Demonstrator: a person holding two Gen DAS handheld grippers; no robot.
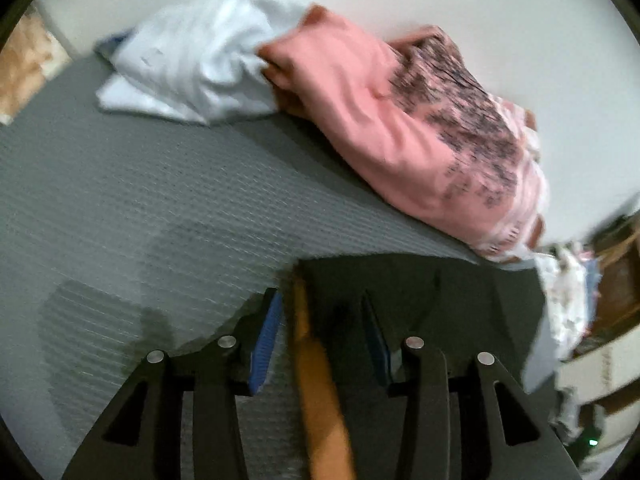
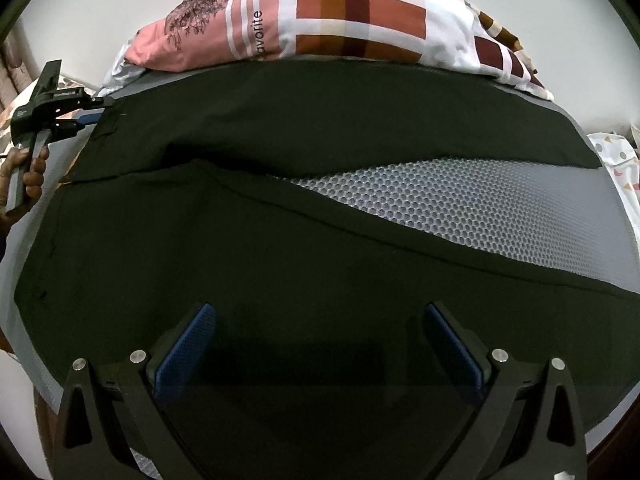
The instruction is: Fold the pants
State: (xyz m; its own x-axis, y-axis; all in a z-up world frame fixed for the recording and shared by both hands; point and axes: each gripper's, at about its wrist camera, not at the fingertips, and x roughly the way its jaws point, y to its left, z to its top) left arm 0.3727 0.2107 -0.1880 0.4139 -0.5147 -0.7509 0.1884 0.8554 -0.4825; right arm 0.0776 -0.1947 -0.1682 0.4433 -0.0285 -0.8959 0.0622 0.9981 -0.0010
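Black pants spread flat on grey honeycomb mat, 2 legs splayed in a V toward the right, waist end at the left. Pink pillow and checked bedding just beyond the far leg.

Right gripper low over the near leg, jaws wide apart, nothing between them. Left gripper at the waist corner, jaws parted, orange edging of the fabric lying in the gap, not pinched as far as visible; view blurred.

Risks, as judged:
- Left closing on 1 layer only: waistband peels apart on lift.
- Right grabbing mid-leg: sag, crooked fold.
- Far leg dragging against the pillow.
- Legs misaligned, given the wide V.
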